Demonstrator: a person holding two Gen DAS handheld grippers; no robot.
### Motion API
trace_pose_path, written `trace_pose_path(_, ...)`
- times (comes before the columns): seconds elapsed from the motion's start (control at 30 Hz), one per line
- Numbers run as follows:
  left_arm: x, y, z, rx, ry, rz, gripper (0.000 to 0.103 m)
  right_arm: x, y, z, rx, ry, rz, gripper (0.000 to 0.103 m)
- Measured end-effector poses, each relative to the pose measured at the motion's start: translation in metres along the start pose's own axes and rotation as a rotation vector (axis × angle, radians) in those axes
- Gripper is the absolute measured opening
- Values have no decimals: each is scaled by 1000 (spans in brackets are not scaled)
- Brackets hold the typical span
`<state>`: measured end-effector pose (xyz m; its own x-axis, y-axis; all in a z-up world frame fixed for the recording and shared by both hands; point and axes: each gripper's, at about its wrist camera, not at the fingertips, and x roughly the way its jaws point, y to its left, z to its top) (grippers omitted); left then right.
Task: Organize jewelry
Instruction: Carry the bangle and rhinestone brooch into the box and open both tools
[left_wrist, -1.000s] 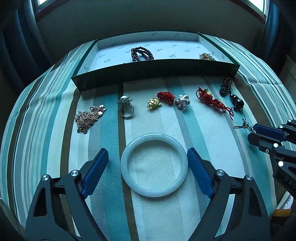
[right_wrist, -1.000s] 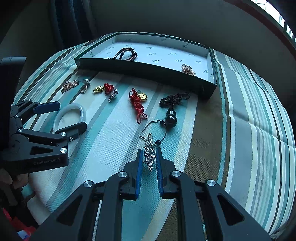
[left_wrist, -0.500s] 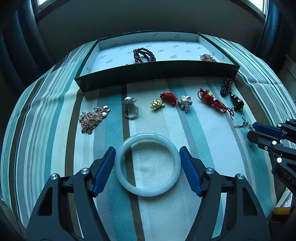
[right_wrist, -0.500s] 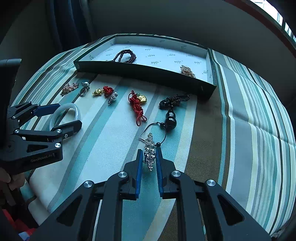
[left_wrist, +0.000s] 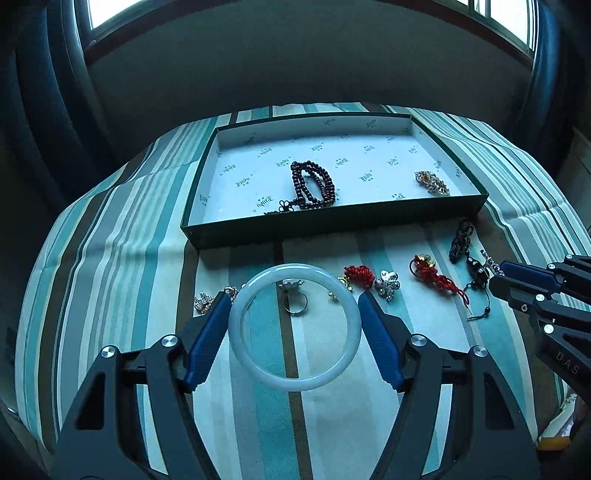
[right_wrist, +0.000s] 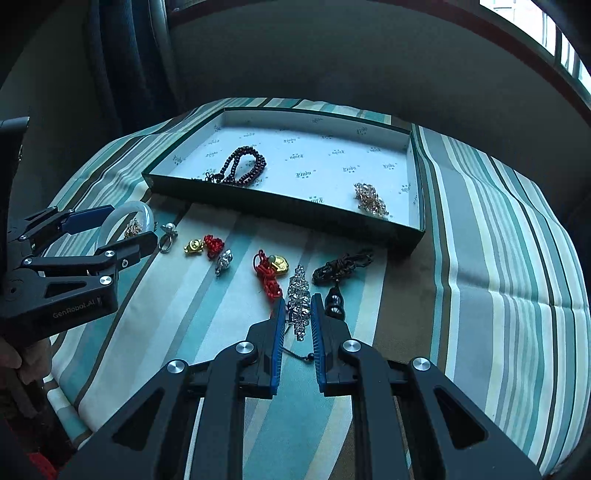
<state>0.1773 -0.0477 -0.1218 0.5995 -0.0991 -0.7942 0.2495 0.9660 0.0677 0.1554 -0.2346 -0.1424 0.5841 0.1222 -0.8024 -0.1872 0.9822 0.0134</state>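
Note:
My left gripper (left_wrist: 293, 306) is shut on a white jade bangle (left_wrist: 295, 380) and holds it above the striped cloth. It also shows in the right wrist view (right_wrist: 110, 225). My right gripper (right_wrist: 298, 314) is shut on a crystal earring (right_wrist: 299, 295), lifted off the cloth. A dark green box (left_wrist: 332, 225) with a white lining holds a dark bead bracelet (left_wrist: 312, 184) and a gold trinket (left_wrist: 432, 182). On the cloth lie a ring (left_wrist: 294, 303), red knot charms (left_wrist: 436, 277), a silver charm (left_wrist: 387, 284) and a black cord pendant (right_wrist: 334, 284).
A gold chain heap (left_wrist: 203, 301) lies left of the bangle. The table edge curves round on both sides, with dark curtains (left_wrist: 44, 92) and a wall behind. A hand (right_wrist: 29, 354) holds the left gripper at the near left.
The left gripper closed on the bangle and lifted it toward the box. The right gripper rose with the earring and moved forward over the black pendant.

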Motion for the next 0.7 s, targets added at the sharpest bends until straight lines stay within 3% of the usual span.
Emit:
trace_pose_path(0.37, 27, 19, 60, -17, -72, 27, 71, 12, -10, 70, 10, -93, -11, 15)
trace_pose_path(0.7, 83, 31, 94, -20, -58, 57, 71, 55, -16, 99, 19, -64, -12, 15)
